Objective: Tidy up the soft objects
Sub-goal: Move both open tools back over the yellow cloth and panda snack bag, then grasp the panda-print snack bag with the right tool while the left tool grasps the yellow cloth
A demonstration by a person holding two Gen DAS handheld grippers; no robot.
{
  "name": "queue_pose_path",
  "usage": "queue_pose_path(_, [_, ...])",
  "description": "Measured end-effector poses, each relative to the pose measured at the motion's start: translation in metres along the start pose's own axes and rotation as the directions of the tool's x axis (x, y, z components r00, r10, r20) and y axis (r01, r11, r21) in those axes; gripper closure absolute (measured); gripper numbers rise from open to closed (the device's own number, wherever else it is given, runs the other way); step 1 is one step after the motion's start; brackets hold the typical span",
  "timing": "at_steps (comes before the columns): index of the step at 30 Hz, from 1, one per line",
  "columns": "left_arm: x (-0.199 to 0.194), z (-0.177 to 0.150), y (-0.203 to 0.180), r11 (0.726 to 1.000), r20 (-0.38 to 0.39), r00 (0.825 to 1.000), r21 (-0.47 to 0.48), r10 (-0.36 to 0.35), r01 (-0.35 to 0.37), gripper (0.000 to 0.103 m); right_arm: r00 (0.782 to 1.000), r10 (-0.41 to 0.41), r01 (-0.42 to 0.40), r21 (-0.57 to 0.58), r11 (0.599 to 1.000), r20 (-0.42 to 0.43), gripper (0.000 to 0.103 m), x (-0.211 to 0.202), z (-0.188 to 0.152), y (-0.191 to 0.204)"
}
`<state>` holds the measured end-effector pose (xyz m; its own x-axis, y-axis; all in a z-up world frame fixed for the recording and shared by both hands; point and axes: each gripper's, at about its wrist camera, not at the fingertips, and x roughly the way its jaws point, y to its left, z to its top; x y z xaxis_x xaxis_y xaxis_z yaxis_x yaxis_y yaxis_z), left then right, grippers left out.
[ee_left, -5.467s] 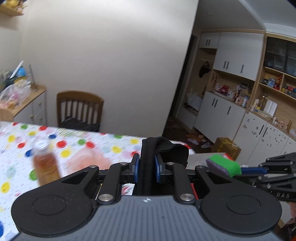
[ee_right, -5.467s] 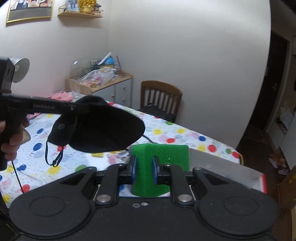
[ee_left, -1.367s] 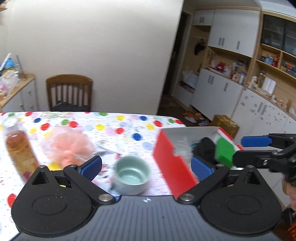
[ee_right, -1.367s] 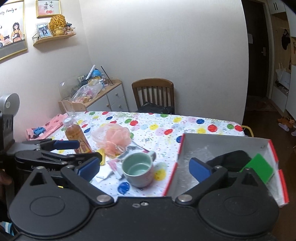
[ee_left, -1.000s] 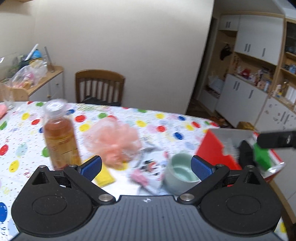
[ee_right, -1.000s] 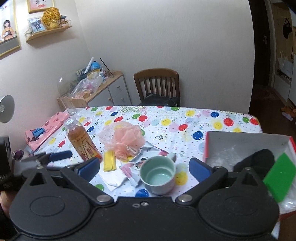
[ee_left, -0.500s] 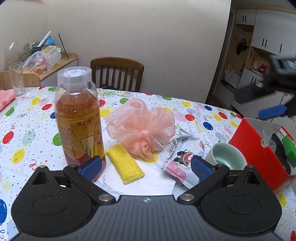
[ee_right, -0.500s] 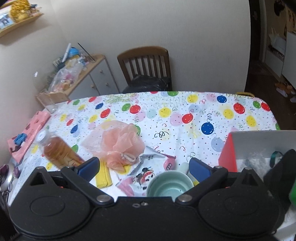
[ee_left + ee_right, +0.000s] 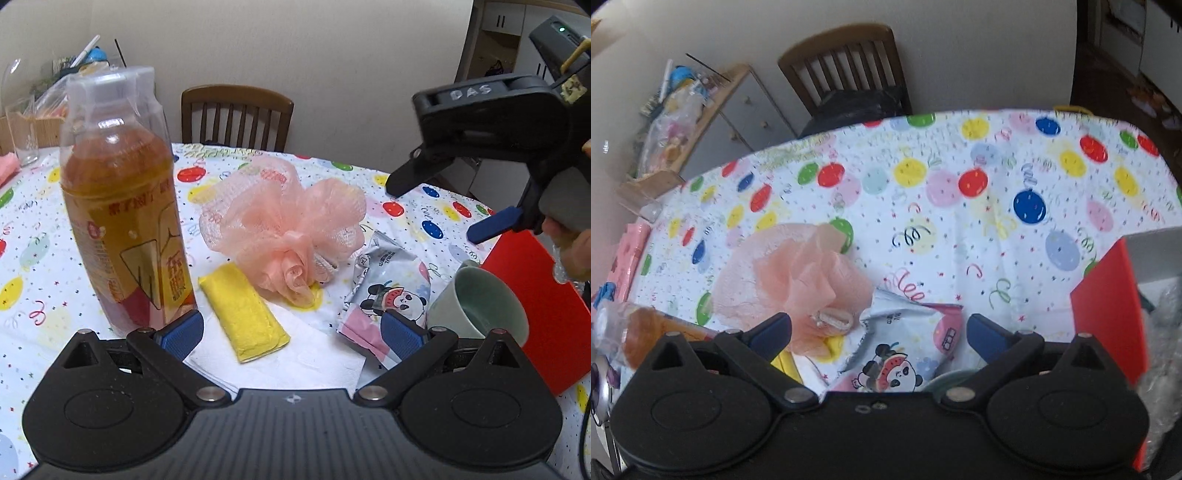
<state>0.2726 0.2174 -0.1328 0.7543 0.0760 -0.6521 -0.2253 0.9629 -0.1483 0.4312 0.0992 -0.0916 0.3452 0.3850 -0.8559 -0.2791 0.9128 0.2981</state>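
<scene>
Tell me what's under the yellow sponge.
A white napkin lies under the yellow sponge, spread on the tablecloth. Anything beneath the napkin is covered.

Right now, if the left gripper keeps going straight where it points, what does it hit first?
Probably the yellow sponge, lying on the white napkin between the open jaws of the left gripper; the pink bath pouf sits behind it. Depth is approximate.

Left gripper [image 9: 291,334] and right gripper [image 9: 879,332] both hold jaws spread wide, empty.
</scene>
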Motion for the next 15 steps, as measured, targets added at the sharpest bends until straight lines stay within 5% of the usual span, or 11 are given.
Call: queue_pose_path(15, [0.033,0.005,0.011,0.992,-0.085,0.995,-0.112,0.047,-0.057,0.017,0.991,-0.075,0.073,-0.021,0.997,-0.114,0.01,0.045,0.002,0.004])
